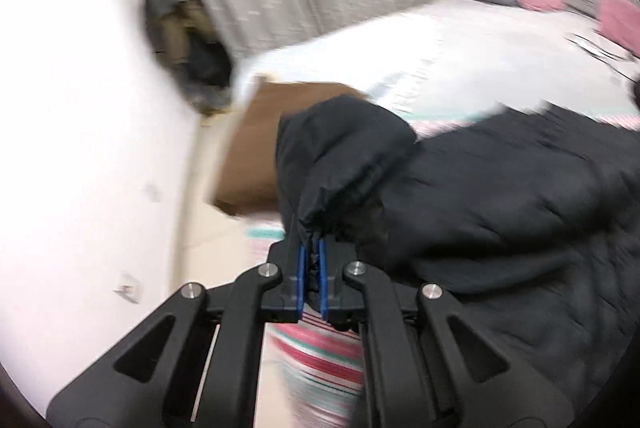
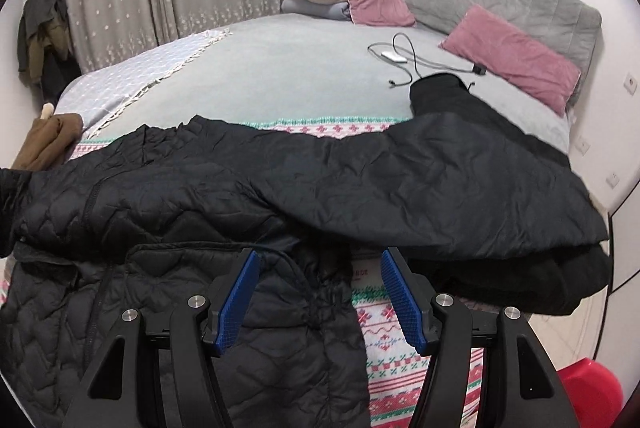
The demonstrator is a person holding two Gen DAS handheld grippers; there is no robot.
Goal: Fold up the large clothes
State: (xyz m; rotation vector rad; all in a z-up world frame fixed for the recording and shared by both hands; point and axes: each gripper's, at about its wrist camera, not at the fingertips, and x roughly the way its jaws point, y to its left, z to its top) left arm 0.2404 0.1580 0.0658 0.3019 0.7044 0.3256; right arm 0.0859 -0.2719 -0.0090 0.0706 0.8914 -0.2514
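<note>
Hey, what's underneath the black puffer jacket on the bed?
The black puffer jacket lies on a patterned blanket with red and green stitching, over the grey bedspread. Whatever sits beneath its bulk is hidden.

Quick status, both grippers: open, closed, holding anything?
Left gripper: closed on the black jacket sleeve.
Right gripper: open, holding nothing, above the jacket.
</note>
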